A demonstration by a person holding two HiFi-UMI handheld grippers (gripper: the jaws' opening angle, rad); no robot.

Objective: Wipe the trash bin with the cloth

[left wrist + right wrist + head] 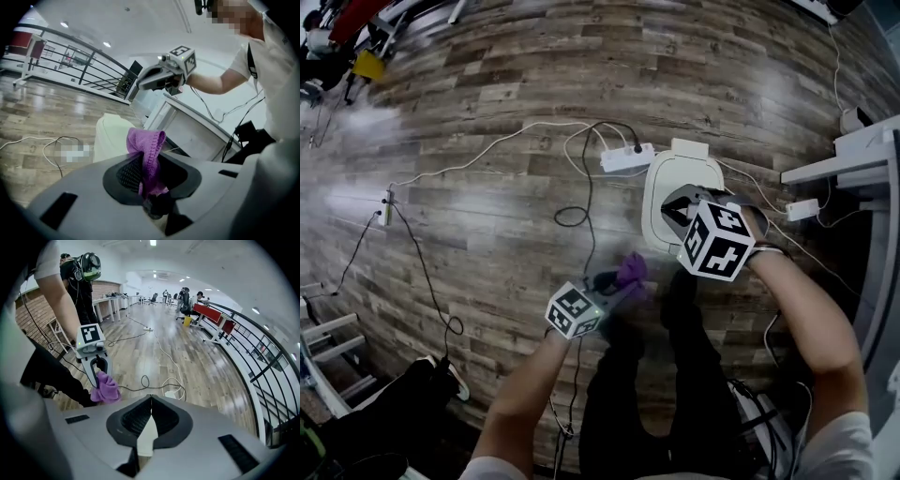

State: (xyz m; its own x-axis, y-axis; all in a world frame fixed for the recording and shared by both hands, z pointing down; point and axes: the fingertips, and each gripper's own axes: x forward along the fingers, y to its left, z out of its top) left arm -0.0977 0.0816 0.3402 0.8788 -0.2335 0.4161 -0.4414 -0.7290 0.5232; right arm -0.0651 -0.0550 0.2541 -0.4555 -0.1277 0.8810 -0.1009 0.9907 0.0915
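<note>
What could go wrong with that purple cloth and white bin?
The cloth is pinched by one end in the left hand-held gripper and may slip while wiping. The right hand-held gripper seems shut on a thin edge of the trash bin; pulling could tip it. Cables beside it could snag.

Bare wooden floor (pixel 469 234) is lying open left of the left gripper (pixel 617 284). Ahead of it a power strip (pixel 626 157) and looping cables (pixel 572 217) are crossing the floor beside the trash bin (pixel 661 187). A white desk (pixel 839 167) is crowding the right gripper's (pixel 677 208) right side, and the person's legs (pixel 623 394) are filling the room behind both
</note>
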